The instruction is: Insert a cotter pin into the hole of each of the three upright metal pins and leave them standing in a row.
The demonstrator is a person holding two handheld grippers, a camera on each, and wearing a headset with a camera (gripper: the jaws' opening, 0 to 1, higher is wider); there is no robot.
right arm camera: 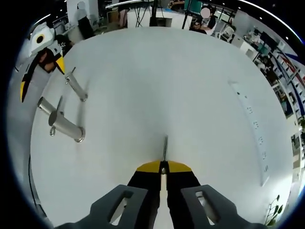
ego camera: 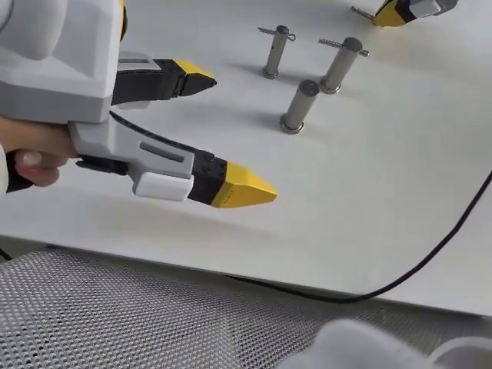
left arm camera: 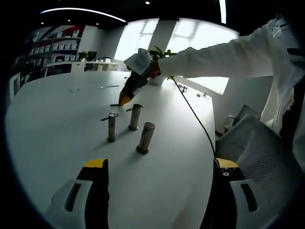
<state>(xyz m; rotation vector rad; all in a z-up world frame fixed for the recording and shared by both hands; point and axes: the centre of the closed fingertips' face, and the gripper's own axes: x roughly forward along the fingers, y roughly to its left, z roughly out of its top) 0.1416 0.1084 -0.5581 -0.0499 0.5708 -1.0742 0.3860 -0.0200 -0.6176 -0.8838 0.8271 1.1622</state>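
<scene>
Nearest you, the grey mesh chair back (ego camera: 115, 315) runs along the bottom of the head view, and a black cable (ego camera: 430, 257) curves over the near edge of the white desk (ego camera: 384, 192). Next out is your left gripper (ego camera: 242, 138), held in your hand (ego camera: 31, 150) low over the desk on the left. Its yellow-tipped jaws are spread wide and aimed toward the pins. Beyond it, the three metal pins stand upright on the desk, close together but not touching. The front pin (ego camera: 300, 106) is plain-topped and nearest the left gripper. The second pin (ego camera: 340, 65) stands behind it to the right, with a cotter pin (ego camera: 342, 46) sitting crosswise through its top. The third pin (ego camera: 275, 52) stands behind it to the left and also carries a cotter pin (ego camera: 277, 32) crosswise near the top. In the head view the three stand in a loose triangle, not a straight line. Farthest out, your right gripper (ego camera: 382, 15) is at the top right of the head view, past the pins. Its jaws are pressed together on a third cotter pin (right arm camera: 165, 145), which sticks straight out from the tips, low over the desk. You cannot tell from the views whether the pin's free end touches the surface.
</scene>
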